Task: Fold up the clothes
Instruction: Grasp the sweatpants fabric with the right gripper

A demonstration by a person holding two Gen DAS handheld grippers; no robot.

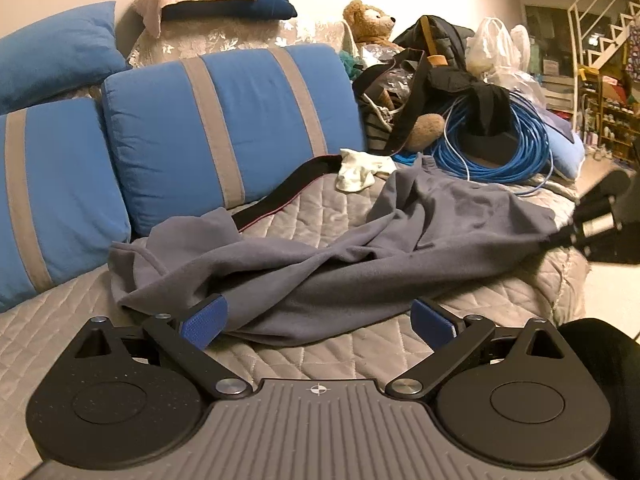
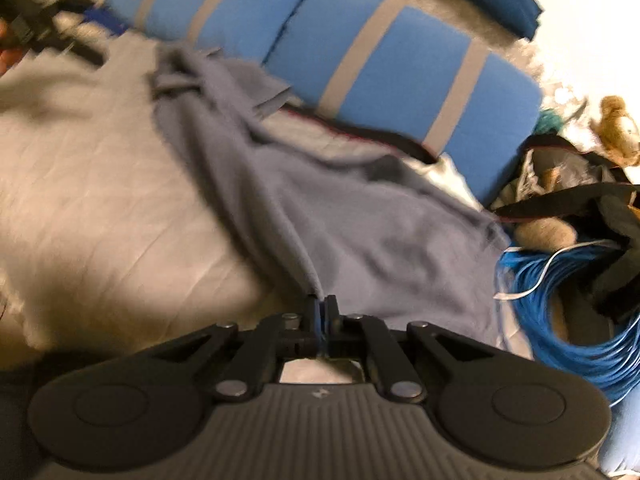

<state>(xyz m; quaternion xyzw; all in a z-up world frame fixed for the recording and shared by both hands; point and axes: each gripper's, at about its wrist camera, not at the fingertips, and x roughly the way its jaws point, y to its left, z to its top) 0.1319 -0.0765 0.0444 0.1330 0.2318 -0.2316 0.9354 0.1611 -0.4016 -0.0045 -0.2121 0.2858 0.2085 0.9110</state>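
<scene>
Right tongs (image 2: 321, 312) pinch grey garment (image 2: 352, 220); left tongs (image 1: 318, 322) gape.

Landmark: garment (image 1: 360, 248), spread on the sofa seat (image 1: 60, 320).
Behind garment: cushions (image 1: 224, 120) against the sofa back; a strap (image 1: 288, 188) runs along their foot.
Behind garment, further right: cloth (image 1: 362, 170), then cable coil (image 1: 500, 148) and bag (image 1: 392, 92).
Behind the bag: teddy bear (image 1: 370, 20).
Before garment: left gripper (image 1: 318, 318), jaws apart at its near edge.
Right of garment: right gripper (image 2: 321, 312), jaws closed on its edge.
</scene>
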